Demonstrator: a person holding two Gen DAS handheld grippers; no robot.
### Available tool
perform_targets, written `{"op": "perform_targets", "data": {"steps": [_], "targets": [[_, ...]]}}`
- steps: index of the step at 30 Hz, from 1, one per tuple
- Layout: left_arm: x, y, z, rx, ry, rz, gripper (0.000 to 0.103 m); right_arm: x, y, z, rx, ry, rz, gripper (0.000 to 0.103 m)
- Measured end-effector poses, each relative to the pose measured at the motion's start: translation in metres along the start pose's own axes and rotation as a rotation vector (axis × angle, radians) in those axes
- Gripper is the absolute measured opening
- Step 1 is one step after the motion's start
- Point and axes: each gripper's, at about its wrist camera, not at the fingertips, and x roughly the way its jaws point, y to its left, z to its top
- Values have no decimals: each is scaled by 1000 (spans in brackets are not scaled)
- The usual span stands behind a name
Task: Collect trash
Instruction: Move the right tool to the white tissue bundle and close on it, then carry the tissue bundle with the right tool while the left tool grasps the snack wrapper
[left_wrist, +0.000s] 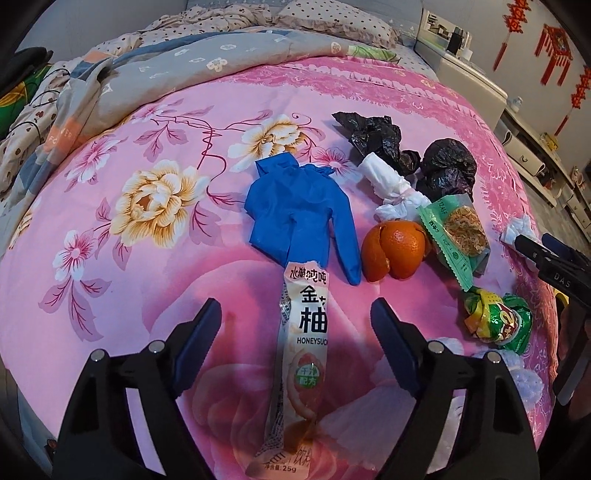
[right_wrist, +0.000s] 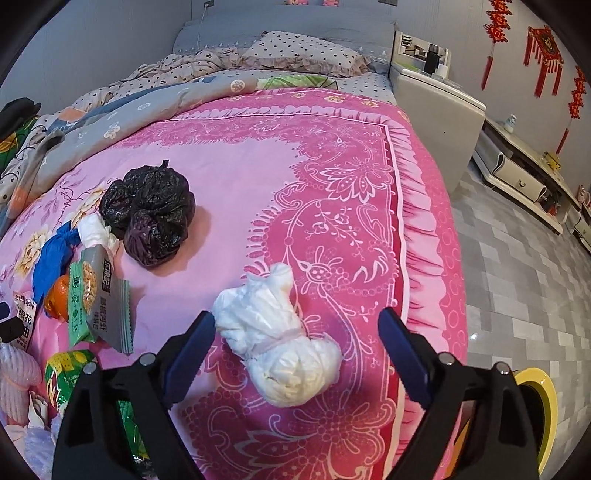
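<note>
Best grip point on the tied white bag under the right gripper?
Take the white bag at its cinched neck, where the pinkish tie narrows it between two bulges. Come from above; the right gripper, open, already straddles it. The bulges either side look soft and likelier to slip.

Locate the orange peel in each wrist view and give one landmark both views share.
Left wrist: the orange peel lies right of centre, between the blue glove and the green snack packet.
Right wrist: at the far left edge, mostly hidden behind that packet.
Shared landmark: the black bag.
</note>
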Motion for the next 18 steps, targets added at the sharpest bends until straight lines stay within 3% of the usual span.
{"op": "perform_targets", "data": {"steps": [6,8,12,14,18], "targets": [[13,-7,-1,33,31,-16,63,10,10,2,-55,-3,-9,75],[15,-9,-1,45,26,-23,54,14,14,3,-76,0,-14,64],[18,-9,-3,48,32,-44,38,23,17,1,-93,32,3,53],[17,-6,-3,35,26,-53,28,21,17,1,-92,26,11,38],[14,0,-4,6,26,-77,27,17,14,1,-72,18,41,30]]}}
